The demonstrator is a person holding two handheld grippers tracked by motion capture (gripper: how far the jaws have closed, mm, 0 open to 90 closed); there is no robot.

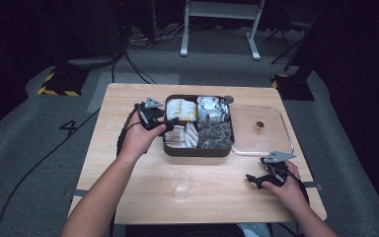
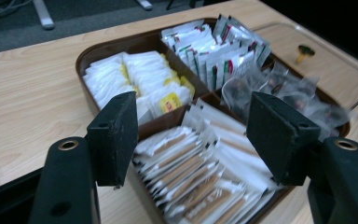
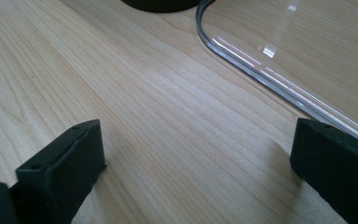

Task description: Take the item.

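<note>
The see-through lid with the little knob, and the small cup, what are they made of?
The flat see-through lid looks like clear plastic, maybe acrylic: wood grain shows through it and its rim gleams. Its small knob looks brassy, perhaps metal. The small clear cup looks like thin, glossy plastic.

Table (image 3: 168,116): pale wood, matt, fine grain. Lid (image 3: 307,60): clear glossy plastic. Divided box (image 2: 116,46): smooth brown plastic. Sachets (image 2: 200,172): paper and shiny film. Jaws: matt black, rough-textured.
</note>
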